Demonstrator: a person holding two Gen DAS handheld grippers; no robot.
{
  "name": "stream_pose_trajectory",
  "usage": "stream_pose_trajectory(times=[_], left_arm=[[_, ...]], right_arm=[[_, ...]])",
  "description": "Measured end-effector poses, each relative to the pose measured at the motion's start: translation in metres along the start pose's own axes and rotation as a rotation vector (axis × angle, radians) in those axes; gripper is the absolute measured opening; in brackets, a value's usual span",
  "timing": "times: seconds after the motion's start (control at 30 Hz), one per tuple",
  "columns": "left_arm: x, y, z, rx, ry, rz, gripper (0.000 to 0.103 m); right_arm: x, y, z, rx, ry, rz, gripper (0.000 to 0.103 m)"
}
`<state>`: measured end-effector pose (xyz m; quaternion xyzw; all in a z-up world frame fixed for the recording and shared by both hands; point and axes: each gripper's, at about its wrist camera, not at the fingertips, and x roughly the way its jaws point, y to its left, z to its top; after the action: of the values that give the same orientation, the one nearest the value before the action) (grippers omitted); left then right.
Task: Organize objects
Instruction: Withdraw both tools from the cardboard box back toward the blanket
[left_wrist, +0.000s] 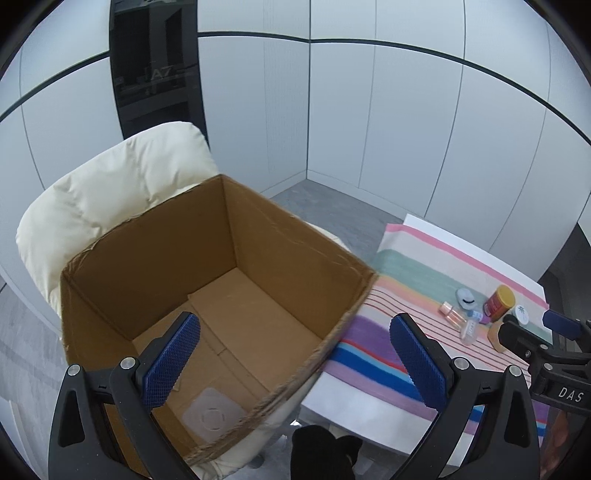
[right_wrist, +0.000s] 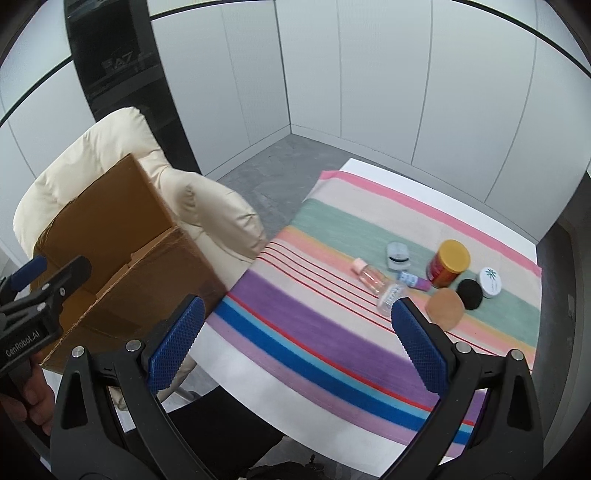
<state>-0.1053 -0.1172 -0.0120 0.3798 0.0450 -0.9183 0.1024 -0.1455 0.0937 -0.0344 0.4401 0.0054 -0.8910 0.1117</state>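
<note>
An open cardboard box (left_wrist: 221, 295) (right_wrist: 122, 258) rests on a cream chair, with only a flat clear lid (left_wrist: 212, 415) on its floor. My left gripper (left_wrist: 295, 362) hangs open over the box's near right edge. On the striped cloth (right_wrist: 314, 325) lie a red jar with a yellow lid (right_wrist: 447, 263) (left_wrist: 499, 303), a pink-capped vial (right_wrist: 369, 275), a clear bottle (right_wrist: 390, 293), a grey case (right_wrist: 397, 254), a small purple tube (right_wrist: 413, 280), a tan disc (right_wrist: 445, 308), a black puff (right_wrist: 470, 293) and a white tin (right_wrist: 490, 282). My right gripper (right_wrist: 295, 339) is open above the cloth, short of these items.
The cream padded chair (left_wrist: 110, 192) (right_wrist: 207, 206) stands left of the white table (right_wrist: 295, 413). Grey floor and white wall panels lie behind. A hand (right_wrist: 33, 402) holds the left gripper at the lower left of the right wrist view.
</note>
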Motion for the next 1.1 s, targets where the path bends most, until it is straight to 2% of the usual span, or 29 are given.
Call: stream_pose_trajectory(times=[0.57, 1.1], left_arm=[[0.010, -0.040, 0.007, 0.025, 0.020, -0.054, 0.103], [0.011, -0.124, 0.001, 0.132, 0.035, -0.138, 0.103]], right_arm=[[-0.011, -0.047, -0.010, 0.048, 0.006, -0.054, 0.102], [-0.036, -0.116, -0.030, 0.123, -0.004, -0.134, 0.102]])
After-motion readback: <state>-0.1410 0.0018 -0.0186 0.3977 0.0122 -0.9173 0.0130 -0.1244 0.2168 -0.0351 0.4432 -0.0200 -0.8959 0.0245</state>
